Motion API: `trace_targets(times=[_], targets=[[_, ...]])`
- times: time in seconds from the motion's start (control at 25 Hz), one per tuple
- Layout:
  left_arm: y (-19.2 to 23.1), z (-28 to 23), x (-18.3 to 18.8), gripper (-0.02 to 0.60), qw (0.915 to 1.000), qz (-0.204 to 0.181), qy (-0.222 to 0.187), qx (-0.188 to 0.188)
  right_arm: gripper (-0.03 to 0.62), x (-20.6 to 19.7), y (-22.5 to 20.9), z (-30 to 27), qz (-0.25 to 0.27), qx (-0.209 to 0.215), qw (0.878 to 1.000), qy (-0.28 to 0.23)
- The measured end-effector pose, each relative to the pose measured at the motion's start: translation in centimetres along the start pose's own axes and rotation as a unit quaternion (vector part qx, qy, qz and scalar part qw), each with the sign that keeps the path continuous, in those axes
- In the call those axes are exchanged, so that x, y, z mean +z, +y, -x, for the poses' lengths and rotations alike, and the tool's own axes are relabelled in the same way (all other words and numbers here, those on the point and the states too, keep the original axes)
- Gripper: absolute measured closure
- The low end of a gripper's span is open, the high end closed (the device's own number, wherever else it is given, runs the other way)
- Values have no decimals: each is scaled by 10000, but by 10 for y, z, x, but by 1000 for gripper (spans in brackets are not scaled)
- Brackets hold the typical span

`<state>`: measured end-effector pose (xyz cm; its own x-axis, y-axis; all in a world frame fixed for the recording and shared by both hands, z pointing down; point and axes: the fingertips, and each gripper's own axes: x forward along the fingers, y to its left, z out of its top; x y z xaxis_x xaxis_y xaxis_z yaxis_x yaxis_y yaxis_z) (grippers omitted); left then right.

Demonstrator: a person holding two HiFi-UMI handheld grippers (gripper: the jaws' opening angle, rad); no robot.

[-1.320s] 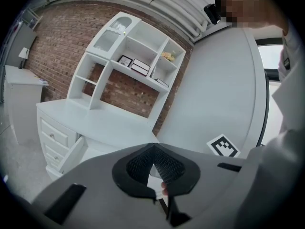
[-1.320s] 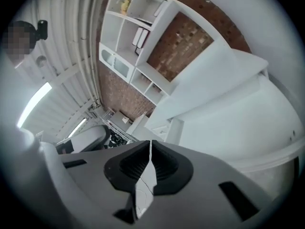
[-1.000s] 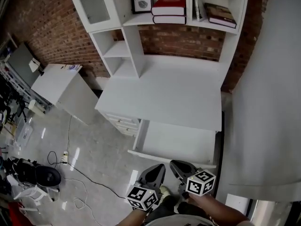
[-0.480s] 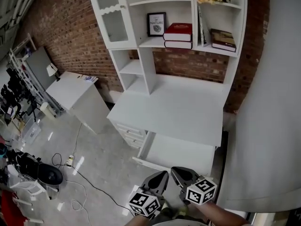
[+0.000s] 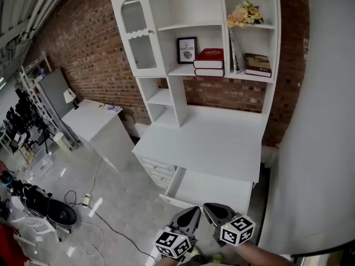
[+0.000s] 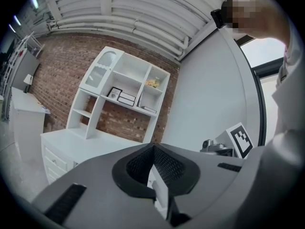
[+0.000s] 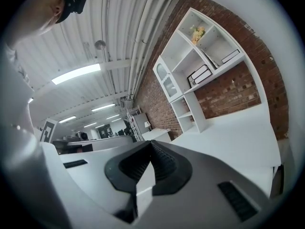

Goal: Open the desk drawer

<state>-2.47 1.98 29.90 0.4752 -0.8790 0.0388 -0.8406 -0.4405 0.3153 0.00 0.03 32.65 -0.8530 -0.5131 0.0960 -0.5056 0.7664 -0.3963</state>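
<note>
Since a second ago your head view has tilted up: the desk sits lower and smaller, the whole hutch now shows with its flowers on top, and both grippers have slid toward the bottom edge. Your left gripper and right gripper hang side by side, close together, just in front of the desk drawer and apart from its front edge. In each gripper view the fingers are pressed together tip to tip, gripping no object. You can see the drawer pulled out from under the desk top, its white floor showing, right of a stack of small drawers. On the hutch a red book lies on another beside a framed picture, against the brick wall
</note>
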Motion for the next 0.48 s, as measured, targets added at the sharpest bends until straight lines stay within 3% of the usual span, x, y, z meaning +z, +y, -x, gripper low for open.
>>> trace_targets(times=[0.48], targets=[[-15, 4, -8, 569, 10000, 13, -25, 89, 576, -5, 2, 16, 39, 44, 10000, 69]])
